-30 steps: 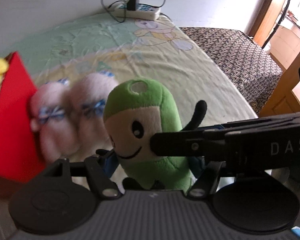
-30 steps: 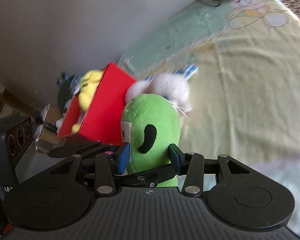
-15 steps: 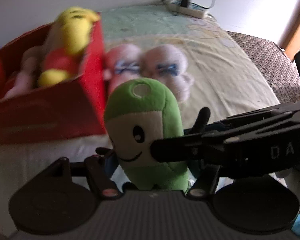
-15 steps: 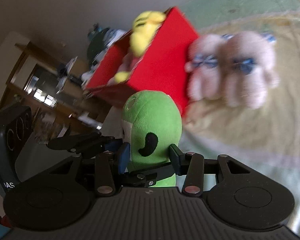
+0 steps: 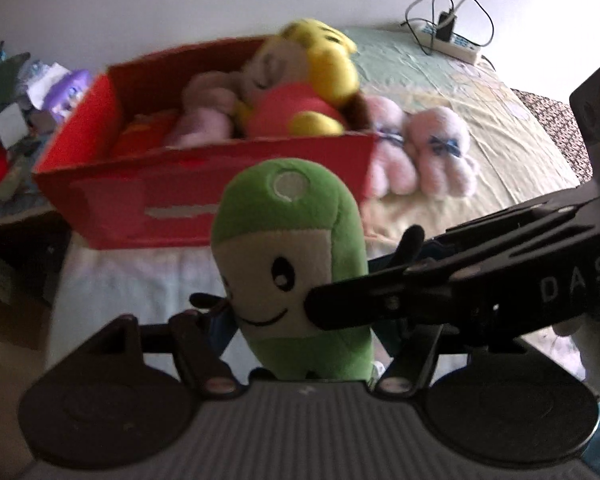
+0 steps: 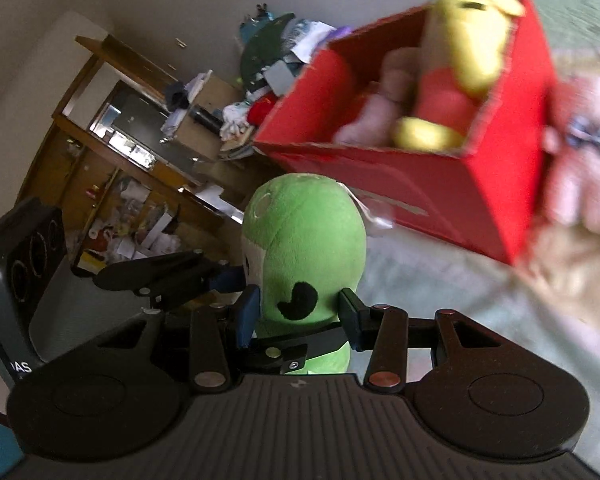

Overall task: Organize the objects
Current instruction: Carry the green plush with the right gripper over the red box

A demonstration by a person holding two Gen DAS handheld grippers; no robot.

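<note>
Green plush (image 5: 292, 256) clamped by L gripper (image 5: 300, 320) & R gripper (image 6: 300, 312), short of red box (image 5: 204, 200) (part-filled); pink plushes (image 5: 420, 160) left on bed (image 5: 500, 120).

Ahead of you the red box (image 5: 204, 196) blocks the way at the bed's (image 5: 480, 128) near-left corner, its inside crowded by a yellow doll (image 5: 312, 76) and a pink plush (image 5: 204, 112) along the right wall. Only its left end has room. Two pink toys (image 5: 420, 148) sit against the box's right side; beyond them the sheet lies bare up to the power strip (image 5: 456, 42) at the far edge.
</note>
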